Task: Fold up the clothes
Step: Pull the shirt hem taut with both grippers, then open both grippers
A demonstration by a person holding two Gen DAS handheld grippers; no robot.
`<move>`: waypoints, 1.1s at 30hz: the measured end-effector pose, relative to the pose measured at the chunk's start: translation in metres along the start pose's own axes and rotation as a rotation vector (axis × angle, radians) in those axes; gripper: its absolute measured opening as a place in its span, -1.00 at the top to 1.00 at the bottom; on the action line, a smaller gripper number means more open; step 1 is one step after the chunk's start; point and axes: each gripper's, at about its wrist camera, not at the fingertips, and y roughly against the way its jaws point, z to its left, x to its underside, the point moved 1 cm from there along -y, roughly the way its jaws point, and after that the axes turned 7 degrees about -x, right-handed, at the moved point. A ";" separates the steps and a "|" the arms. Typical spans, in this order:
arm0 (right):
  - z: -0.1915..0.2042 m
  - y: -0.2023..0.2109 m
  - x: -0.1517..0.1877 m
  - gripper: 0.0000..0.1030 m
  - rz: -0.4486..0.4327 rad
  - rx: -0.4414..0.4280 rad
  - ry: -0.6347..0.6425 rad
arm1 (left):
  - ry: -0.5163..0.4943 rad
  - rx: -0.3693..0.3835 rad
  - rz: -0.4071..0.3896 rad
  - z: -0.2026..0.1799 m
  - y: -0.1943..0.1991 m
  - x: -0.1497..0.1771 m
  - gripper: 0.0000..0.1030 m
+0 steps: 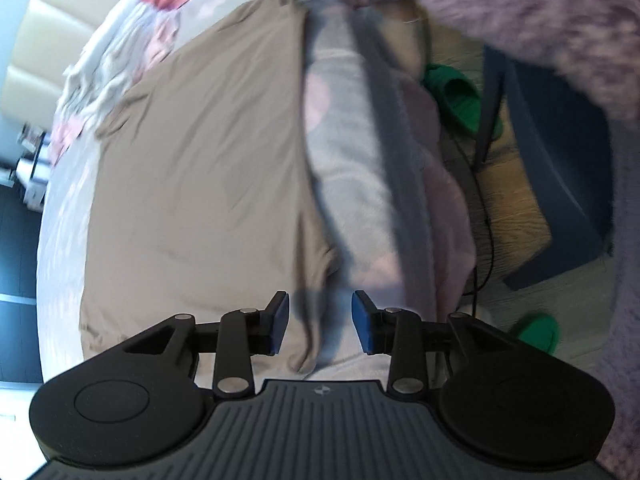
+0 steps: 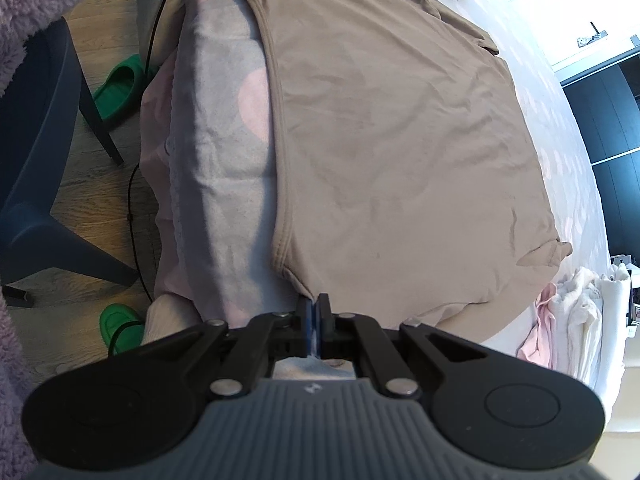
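Right wrist view: your right gripper [image 2: 313, 312] is clamped on the tan garment [image 2: 392, 140]'s near corner, lower centre; its hem runs straight up-frame. Your left gripper [image 1: 320, 320] stands apart, empty, the opposite corner just beyond its pads

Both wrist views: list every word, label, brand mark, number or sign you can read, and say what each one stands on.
No readable words or numbers in either view.
Left gripper body: a small round emblem, no letters legible.
Right gripper body: a small pale logo mark, too small to read.
Wall plate beyond the bed: too small to tell any marking.
Tan shirt: no print visible.
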 end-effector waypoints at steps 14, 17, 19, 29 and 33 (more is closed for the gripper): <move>0.002 -0.002 0.000 0.95 0.007 0.014 -0.002 | 0.051 -0.010 0.060 0.009 -0.027 -0.002 0.97; 0.004 0.000 0.001 0.95 -0.006 0.026 0.001 | 0.080 0.001 0.065 0.014 -0.021 -0.002 0.99; 0.005 0.003 0.002 0.95 -0.015 0.032 0.002 | 0.101 0.014 0.061 0.018 -0.014 -0.001 0.99; 0.007 0.022 0.002 0.96 -0.038 -0.043 0.035 | 0.134 0.106 0.038 0.040 0.026 -0.007 1.00; 0.011 0.027 0.002 0.96 -0.044 -0.089 0.039 | 0.118 0.159 0.036 0.038 0.035 -0.011 1.00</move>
